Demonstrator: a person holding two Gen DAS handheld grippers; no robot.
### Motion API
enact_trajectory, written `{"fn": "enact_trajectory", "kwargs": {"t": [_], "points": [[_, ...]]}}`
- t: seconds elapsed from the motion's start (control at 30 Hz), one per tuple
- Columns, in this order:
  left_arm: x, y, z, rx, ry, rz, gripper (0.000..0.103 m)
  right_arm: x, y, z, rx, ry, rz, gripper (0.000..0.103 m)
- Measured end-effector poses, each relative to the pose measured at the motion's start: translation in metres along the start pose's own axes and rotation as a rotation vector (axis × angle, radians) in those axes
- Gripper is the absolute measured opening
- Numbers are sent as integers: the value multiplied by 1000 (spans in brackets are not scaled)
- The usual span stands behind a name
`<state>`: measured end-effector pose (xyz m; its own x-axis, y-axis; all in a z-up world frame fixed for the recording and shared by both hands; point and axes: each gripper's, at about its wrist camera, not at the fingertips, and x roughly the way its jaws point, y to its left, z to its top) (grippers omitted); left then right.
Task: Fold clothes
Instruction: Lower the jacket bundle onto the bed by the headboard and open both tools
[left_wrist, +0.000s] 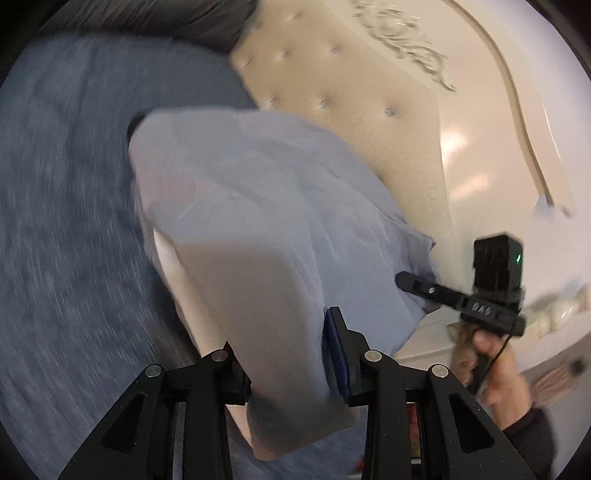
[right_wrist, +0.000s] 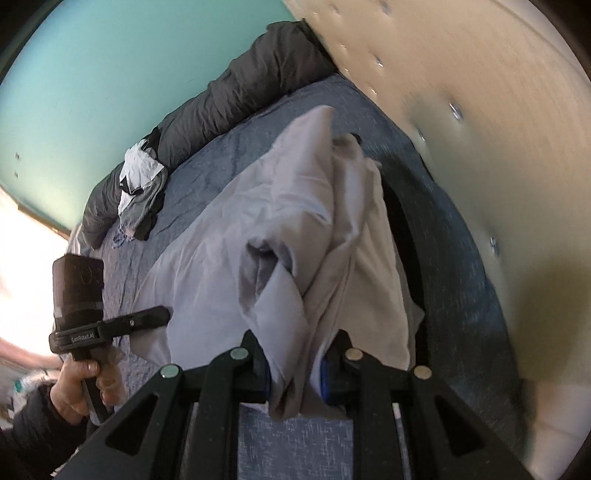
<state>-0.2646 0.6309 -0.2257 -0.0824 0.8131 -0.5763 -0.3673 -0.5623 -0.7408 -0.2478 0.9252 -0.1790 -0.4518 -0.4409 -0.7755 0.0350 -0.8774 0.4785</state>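
- A bed covered with a blue-grey textured bedspread (right_wrist: 221, 177) is seen filling the middle of the room.
- A cream tufted headboard (left_wrist: 332, 74) with buttons and carved ornament is set along the bed's right side.
- A dark grey rolled duvet (right_wrist: 229, 99) is laid along the far edge.
- A teal wall (right_wrist: 92, 74) is seen beyond, with bright light at the left.

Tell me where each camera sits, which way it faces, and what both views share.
Left wrist: on the left gripper, looking down its fingers at the held garment, bed and headboard; right hand shows.
Right wrist: on the right gripper, facing the garment, a dark duvet and clothes pile; left hand shows.
Shared: garment, bed, headboard.
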Motion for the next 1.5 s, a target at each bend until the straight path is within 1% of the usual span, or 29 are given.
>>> {"fn": "enact_trajectory", "kwargs": {"t": [0.13,0.2,0.27,0.33,0.4,0.43,0.5,0.57,0.67,0.7,0.77,0.8,0.87,0.9,0.93,0.97,1.07,1.17,1.2,1.23,1.27,1.37,1.43,1.5], "points": [[-3,-2,-5,-41,-1,-40,36,-8,-10,-3,70,-25,43,17],[-4,-6,-4,-55,4,-70,35,-9,-13,-4,72,-15,30,17],[-2,-10,-4,-37,18,-70,36,-10,-16,-5,71,-2,15,17],[4,-10,-6,-22,46,-47,37,-4,-16,-8,62,11,-2,18],[3,-7,-10,-19,55,-32,40,-3,-15,-11,51,11,-15,20],[3,-6,-12,-18,60,-24,43,-4,-15,-13,44,6,-24,23],[-4,-6,-15,2,67,-7,46,-8,-14,-15,23,-1,-55,31],[-17,-9,-16,33,58,17,48,-16,-14,-16,6,-11,-90,32],[-41,-15,-14,89,7,70,48,-37,-2,-15,-50,-65,-173,40],[-46,-18,-12,116,-14,91,48,-44,4,-15,-75,-92,-204,40],[-56,-28,-7,179,-55,135,48,-60,16,-12,-120,-159,-209,40],[-56,-32,-4,204,-60,150,48,-66,24,-10,-137,-194,-211,40],[-48,-43,5,265,-62,185,48,-71,39,-5,-179,-234,-195,36],[-42,-49,8,290,-55,196,48,-69,47,-2,-205,-241,-185,26],[-36,-52,12,305,-48,202,48,-66,56,1,-233,-244,-176,21],[-31,-54,14,315,-45,205,48,-60,62,4,-253,-234,-180,20],[-18,-64,13,346,-34,211,48,-30,65,8,-286,-168,-242,15],[-8,-67,6,376,-10,234,48,-5,52,4,-289,-133,-326,13],[-3,-66,4,382,0,242,48,0,44,0,-276,-128,-347,10],[1,-65,1,387,9,251,48,6,36,-3,-263,-121,-368,5],[4,-63,-1,390,14,258,48,12,28,-7,-249,-114,-389,3],[12,-62,-7,414,21,260,48,28,9,-31,-224,-101,-391,2],[16,-62,-12,438,21,264,48,34,-1,-47,-209,-116,-381,1],[21,-60,-18,442,32,256,47,33,-13,-58,-164,-151,-353,0]]}}
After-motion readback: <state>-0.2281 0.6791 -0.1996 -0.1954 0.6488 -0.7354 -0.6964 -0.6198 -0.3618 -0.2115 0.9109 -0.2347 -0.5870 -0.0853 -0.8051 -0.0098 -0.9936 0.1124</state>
